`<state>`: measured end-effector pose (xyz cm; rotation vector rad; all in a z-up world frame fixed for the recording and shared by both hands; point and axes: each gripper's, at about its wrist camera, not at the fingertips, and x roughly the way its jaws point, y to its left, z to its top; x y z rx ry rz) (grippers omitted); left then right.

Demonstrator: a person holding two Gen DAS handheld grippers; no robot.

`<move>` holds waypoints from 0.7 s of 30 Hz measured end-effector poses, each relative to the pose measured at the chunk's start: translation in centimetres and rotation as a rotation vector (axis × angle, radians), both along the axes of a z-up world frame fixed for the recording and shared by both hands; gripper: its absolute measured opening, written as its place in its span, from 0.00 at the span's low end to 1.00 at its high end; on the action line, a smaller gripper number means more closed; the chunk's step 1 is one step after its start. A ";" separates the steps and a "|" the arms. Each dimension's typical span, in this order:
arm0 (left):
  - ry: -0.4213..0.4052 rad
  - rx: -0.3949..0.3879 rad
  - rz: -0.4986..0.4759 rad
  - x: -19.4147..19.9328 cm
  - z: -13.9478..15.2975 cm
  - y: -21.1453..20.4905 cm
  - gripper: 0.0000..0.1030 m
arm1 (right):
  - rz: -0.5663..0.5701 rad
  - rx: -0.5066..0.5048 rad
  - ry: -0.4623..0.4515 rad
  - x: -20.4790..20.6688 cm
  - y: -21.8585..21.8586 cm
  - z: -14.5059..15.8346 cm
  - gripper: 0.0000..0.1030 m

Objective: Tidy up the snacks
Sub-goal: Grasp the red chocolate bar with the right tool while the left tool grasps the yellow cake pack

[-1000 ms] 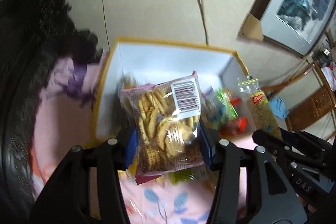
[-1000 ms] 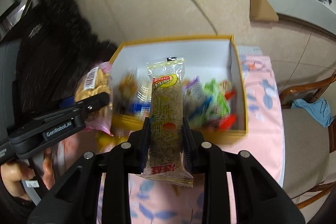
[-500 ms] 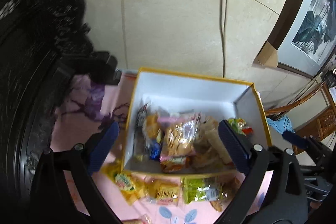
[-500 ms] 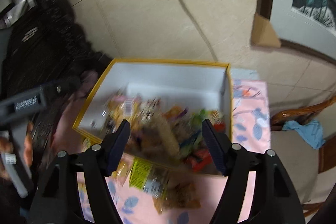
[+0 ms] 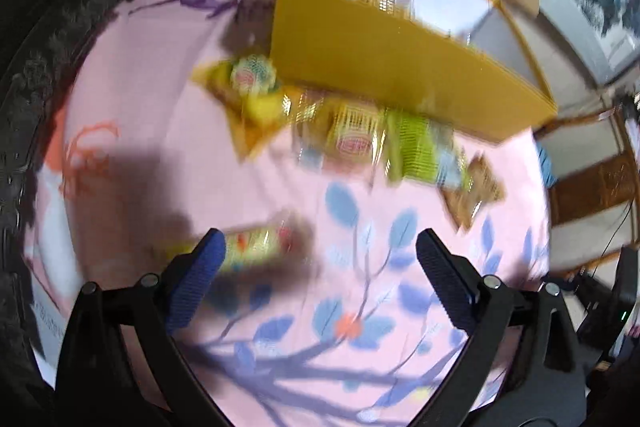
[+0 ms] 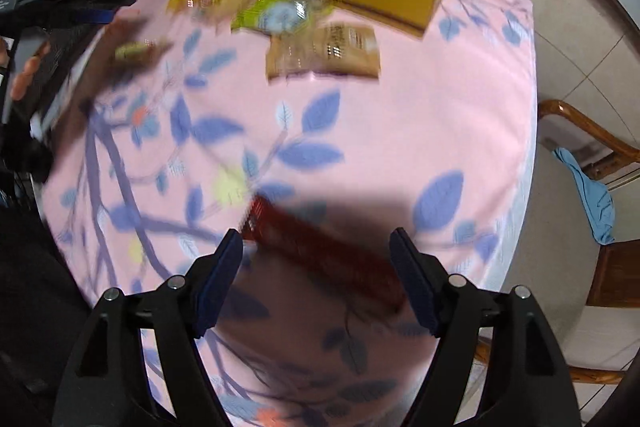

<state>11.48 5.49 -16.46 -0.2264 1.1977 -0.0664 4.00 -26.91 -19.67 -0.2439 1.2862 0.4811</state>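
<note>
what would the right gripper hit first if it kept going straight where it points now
Most likely the dark red snack packet lying on the pink cloth. It sits between the right gripper's opening fingers, which are not pressing on it. The frame is blurred, so depth is uncertain.

Both views smeared by motion. Packets [image 5: 360,139] along box [image 5: 384,67] front: labels unreadable, edges run together. Box contents mostly hidden behind its near wall; only pale tops show. Small packet [image 5: 256,247] beside left gripper's [image 5: 318,267] left finger: print illegible, part behind finger. Red wrapper [image 6: 320,251] between right gripper's [image 6: 320,263] fingers, in shadow: blurred, contact cannot be told. Chair [image 6: 592,147] cut by frame edge.
</note>
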 end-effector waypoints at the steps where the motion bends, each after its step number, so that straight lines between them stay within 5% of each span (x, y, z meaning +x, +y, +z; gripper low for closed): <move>1: 0.005 0.006 -0.007 -0.5 -0.1 0.0 0.95 | 0.003 -0.001 0.001 0.0 -0.2 -0.2 0.74; 17: -0.060 0.016 -0.006 -3.1 2.8 0.6 0.95 | 0.068 -0.087 0.005 0.0 1.5 -4.0 0.73; 21: -0.061 0.020 0.012 -3.2 2.9 1.1 0.95 | 0.072 -0.068 -0.024 -1.0 2.4 -3.5 0.38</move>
